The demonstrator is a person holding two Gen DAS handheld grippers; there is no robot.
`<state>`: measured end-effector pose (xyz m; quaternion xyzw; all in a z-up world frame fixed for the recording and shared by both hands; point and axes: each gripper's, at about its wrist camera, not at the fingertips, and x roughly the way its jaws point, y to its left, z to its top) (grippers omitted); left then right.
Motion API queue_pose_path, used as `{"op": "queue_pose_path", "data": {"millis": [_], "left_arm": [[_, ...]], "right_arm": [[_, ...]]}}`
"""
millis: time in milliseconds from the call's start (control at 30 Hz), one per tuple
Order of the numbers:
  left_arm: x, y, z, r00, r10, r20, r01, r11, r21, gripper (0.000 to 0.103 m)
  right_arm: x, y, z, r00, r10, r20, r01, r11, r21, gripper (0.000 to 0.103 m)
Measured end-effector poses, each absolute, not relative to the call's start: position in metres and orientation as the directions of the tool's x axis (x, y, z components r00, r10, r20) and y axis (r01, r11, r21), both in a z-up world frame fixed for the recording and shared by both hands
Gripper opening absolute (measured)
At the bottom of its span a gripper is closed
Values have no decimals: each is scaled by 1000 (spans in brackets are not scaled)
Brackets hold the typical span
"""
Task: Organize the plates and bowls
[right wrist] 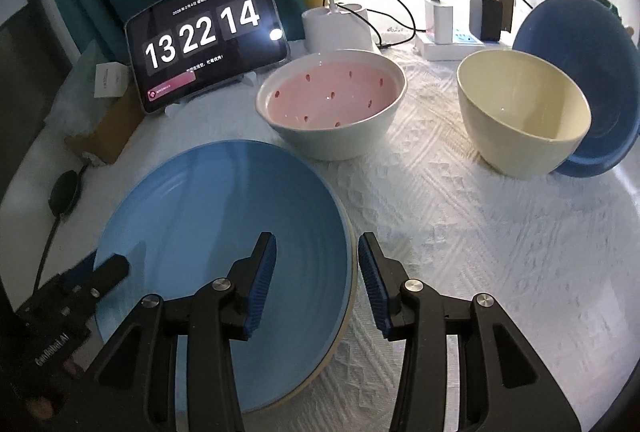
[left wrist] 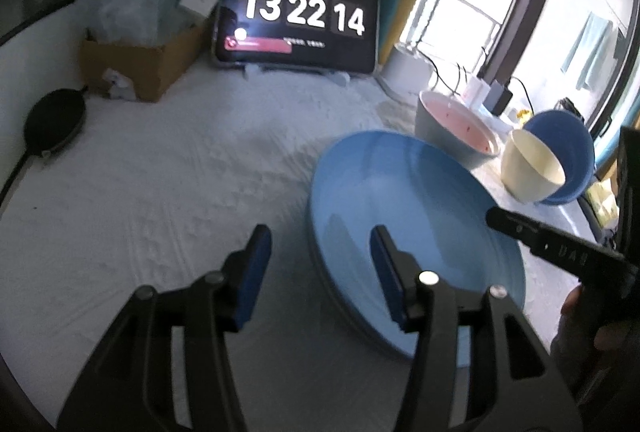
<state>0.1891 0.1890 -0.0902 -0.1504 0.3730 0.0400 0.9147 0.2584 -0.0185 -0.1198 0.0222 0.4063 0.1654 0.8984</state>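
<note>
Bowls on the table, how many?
2. The pink-lined bowl stands mid-table in front of the tablet clock; the cream bowl stands to its right, with a dark blue plate leaning behind it. The light blue plate hides none.

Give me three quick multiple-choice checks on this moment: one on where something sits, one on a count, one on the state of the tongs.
1. Where does the dark blue plate stand?
A. Flat under the pink bowl
B. Tilted up behind the cream bowl
C. Stacked on the light blue plate

2. How many bowls are on the white cloth?
A. Two
B. Three
C. Four

3. How do the right tongs stand at the light blue plate?
A. Shut on the tablet
B. Holding the cream bowl
C. Open, straddling the plate's rim

Answers:
1 B: it leans on edge behind the cream bowl.
2 A: only the pink bowl and the cream one show.
3 C: one finger is over the plate, the other outside, with gaps to the rim.
</note>
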Motion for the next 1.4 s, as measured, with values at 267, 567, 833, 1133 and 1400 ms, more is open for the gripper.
{"op": "queue_pose_path", "data": {"millis": [267, 567, 833, 1133, 1400], "left_arm": [[185, 166, -69, 753, -30, -657, -182, 951, -252, 54], [185, 116, -50, 772, -46, -634, -133, 964, -231, 54], [193, 75, -42, 776, -55, -628, -110, 969, -220, 55], [203, 42, -37, 774, -64, -630, -83, 976, -201, 55], [213, 20, -35, 770, -72, -634, -62, 980, -186, 56]], "right_arm": [[249, -32, -104, 627, 327, -707, -316, 936, 153, 45], [242, -78, -91, 654, 346, -672, -306, 934, 184, 45], [241, -115, -80, 675, 363, -642, -316, 929, 194, 45], [241, -148, -68, 713, 367, -598, -320, 929, 188, 45], [241, -183, -48, 813, 271, -516, -245, 962, 119, 45]]}}
